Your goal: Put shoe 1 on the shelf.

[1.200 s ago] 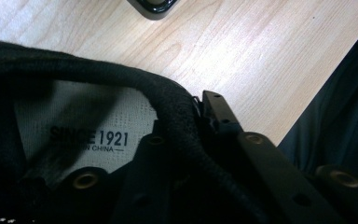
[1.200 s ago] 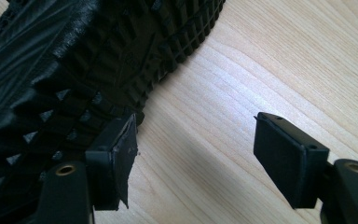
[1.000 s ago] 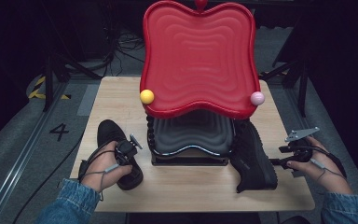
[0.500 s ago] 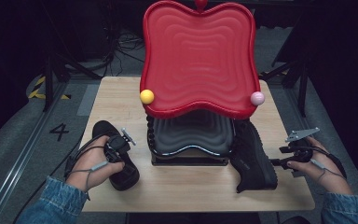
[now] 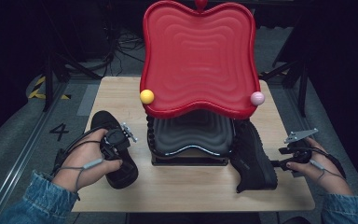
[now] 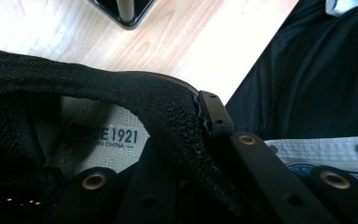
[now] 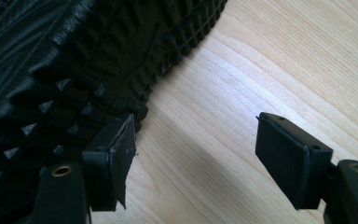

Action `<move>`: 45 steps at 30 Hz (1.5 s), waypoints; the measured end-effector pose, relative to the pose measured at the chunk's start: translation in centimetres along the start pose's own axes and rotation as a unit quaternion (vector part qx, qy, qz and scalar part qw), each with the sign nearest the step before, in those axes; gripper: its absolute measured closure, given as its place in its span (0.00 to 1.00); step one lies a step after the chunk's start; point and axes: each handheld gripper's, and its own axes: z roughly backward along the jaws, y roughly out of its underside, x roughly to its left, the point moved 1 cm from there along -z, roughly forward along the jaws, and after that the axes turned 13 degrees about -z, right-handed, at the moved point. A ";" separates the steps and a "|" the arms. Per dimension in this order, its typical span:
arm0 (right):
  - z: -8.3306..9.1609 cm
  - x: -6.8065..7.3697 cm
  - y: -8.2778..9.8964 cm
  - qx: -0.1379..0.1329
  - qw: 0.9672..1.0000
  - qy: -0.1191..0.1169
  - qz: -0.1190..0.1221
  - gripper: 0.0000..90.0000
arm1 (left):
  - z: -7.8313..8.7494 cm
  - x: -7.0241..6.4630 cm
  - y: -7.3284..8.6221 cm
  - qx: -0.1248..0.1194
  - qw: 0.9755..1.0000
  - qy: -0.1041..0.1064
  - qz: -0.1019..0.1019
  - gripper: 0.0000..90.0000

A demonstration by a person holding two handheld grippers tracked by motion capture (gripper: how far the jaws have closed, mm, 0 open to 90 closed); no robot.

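A black shoe (image 5: 124, 173) at the table's left front is gripped by my left gripper (image 5: 116, 140), shut on its collar. In the left gripper view one jaw sits inside the shoe (image 6: 121, 93) over the printed insole and the other outside, with the gripper (image 6: 182, 154) pinching the padded rim. A second black shoe (image 5: 254, 161) lies on its side right of the rack. My right gripper (image 5: 279, 163) stands open just beside it, low over the table. In the right gripper view the studded sole (image 7: 74, 56) touches the left pad, and the gripper (image 7: 196, 149) has bare wood between its jaws.
A two-tier rack stands mid-table: a red wavy tray (image 5: 198, 56) tilted up over a black one (image 5: 191, 135), with a yellow knob (image 5: 147, 96) and a pink knob (image 5: 257, 98) at its corners. The wooden table (image 5: 116, 95) has dark floor and cables around it.
My left hand has risen with the left shoe in its grip, and the shoe has shifted a little. The right hand and right shoe have stayed put.
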 end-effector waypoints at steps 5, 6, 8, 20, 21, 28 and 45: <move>0.0 0.0 0.1 0.003 1.000 0.001 0.001 0.33 | 2.3 -0.8 -0.7 0.001 1.000 -0.019 -0.014 0.95; 0.0 0.0 0.1 0.003 1.000 0.000 0.002 0.33 | 2.6 -0.9 -0.8 0.002 1.000 -0.023 -0.015 0.95; -0.1 0.1 0.1 0.003 1.000 0.000 0.000 0.33 | 3.4 -1.1 -1.0 0.002 0.999 -0.031 -0.023 0.95; -0.2 -0.1 0.3 0.008 1.000 -0.005 -0.006 0.34 | 7.4 -1.7 -2.2 -0.007 0.998 -0.050 -0.029 0.95; -0.2 -0.1 0.3 0.008 1.000 -0.005 -0.005 0.34 | 7.6 -1.8 -2.3 -0.009 0.998 -0.052 -0.030 0.95; -0.1 -0.3 0.5 0.009 1.000 -0.005 -0.012 0.34 | 9.6 -2.4 -3.2 -0.001 0.997 -0.066 -0.043 0.95; -0.3 -0.2 0.6 0.017 1.000 -0.011 -0.014 0.34 | 14.0 -3.3 -4.5 -0.003 0.994 -0.098 -0.054 0.95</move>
